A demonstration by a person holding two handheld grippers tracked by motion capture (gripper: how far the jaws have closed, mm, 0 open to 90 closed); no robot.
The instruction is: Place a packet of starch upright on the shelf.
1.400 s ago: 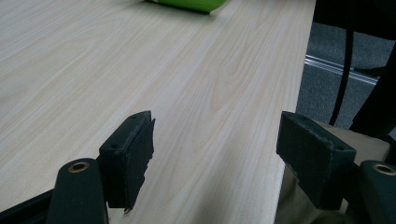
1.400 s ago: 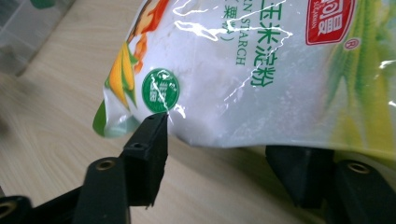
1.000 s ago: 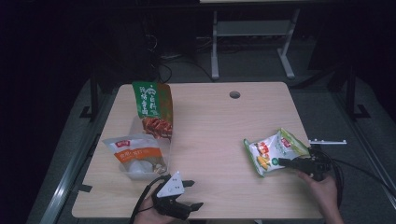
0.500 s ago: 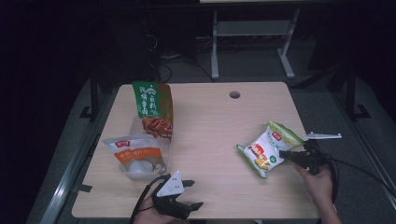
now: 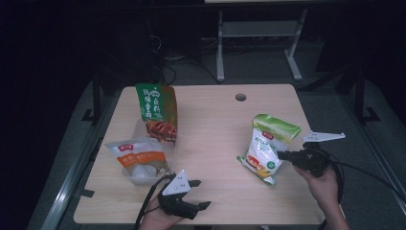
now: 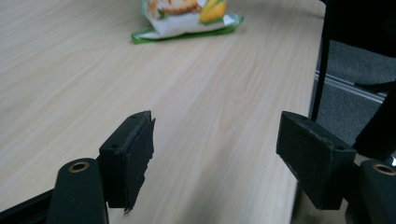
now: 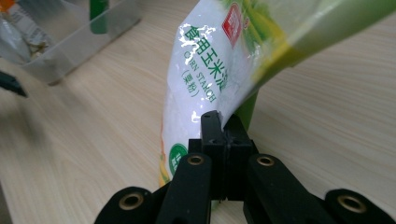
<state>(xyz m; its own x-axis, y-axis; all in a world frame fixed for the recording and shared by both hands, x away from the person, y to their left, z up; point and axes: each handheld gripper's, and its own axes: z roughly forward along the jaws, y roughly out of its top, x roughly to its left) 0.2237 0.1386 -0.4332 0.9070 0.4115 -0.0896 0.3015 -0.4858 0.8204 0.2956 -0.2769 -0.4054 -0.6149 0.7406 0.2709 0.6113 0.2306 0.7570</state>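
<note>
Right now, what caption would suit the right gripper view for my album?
The right gripper, jaws shut on the edge of a corn starch bag, tilts it up from the wooden table.

We see a light wood-grain worktop (image 5: 210, 143) with a round hole (image 5: 241, 97) near its far edge. On its left part sits a clear tub (image 5: 143, 165) holding a green pouch (image 5: 155, 112) upright and an orange-labelled bag (image 5: 136, 158). On the right part, a corn starch bag (image 5: 265, 148) stands tilted, its lower end on the wood.
</note>
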